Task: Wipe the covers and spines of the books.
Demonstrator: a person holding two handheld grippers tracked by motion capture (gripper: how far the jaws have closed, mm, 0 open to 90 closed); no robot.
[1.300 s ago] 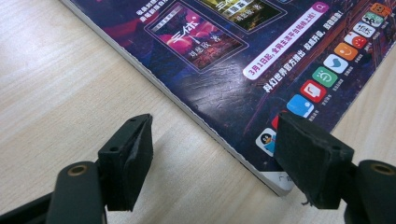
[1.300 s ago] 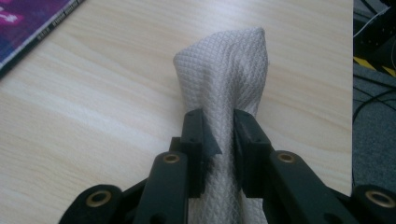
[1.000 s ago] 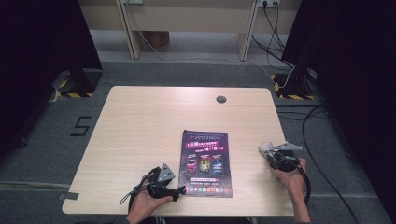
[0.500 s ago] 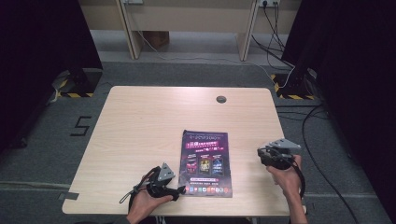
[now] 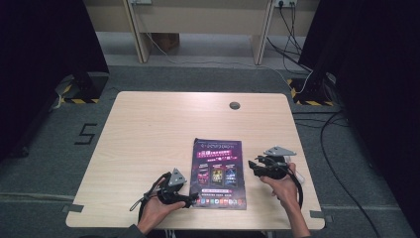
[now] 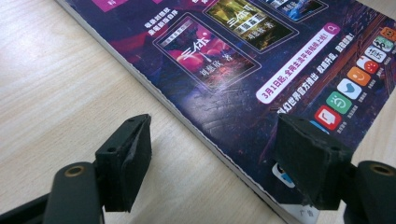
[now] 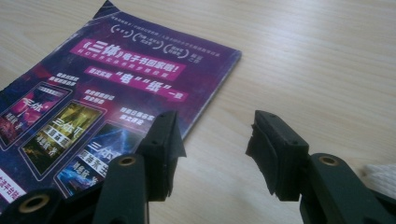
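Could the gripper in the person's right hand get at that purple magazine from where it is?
Probably yes. The right gripper sits just beside the magazine, its jaws open and empty after just opening, with bare table between.
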